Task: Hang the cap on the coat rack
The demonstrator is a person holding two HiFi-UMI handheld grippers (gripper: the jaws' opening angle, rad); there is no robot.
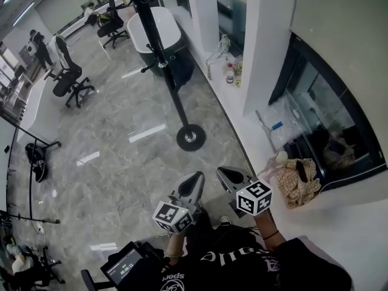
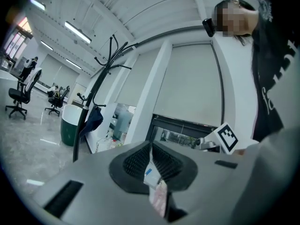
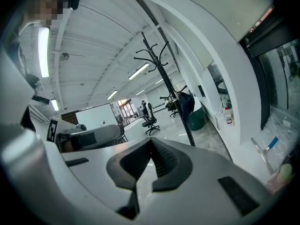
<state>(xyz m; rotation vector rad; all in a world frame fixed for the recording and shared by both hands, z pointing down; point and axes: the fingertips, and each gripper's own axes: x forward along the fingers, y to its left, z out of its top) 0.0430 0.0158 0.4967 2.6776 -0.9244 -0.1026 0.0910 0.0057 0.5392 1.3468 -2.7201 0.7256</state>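
Observation:
The black coat rack [image 1: 173, 90] stands on the marble floor, its round base [image 1: 190, 137] ahead of me. A dark blue cap [image 2: 93, 118] hangs from one of its lower hooks; it also shows as the cap [image 3: 186, 104] in the right gripper view. My left gripper [image 1: 196, 176] and right gripper [image 1: 224, 172] are held side by side low in front of my body, well short of the rack. Both have their jaws together. The right holds nothing. A small white and pink slip [image 2: 157, 189] shows in the slit of the left jaws.
A white ledge [image 1: 242, 132] runs along the right with bottles [image 1: 230, 71], a plastic bag [image 1: 276, 123] and a beige checked cloth [image 1: 300, 180]. A white tub [image 1: 159, 29] stands behind the rack. Office chairs [image 1: 71, 83] are at the left.

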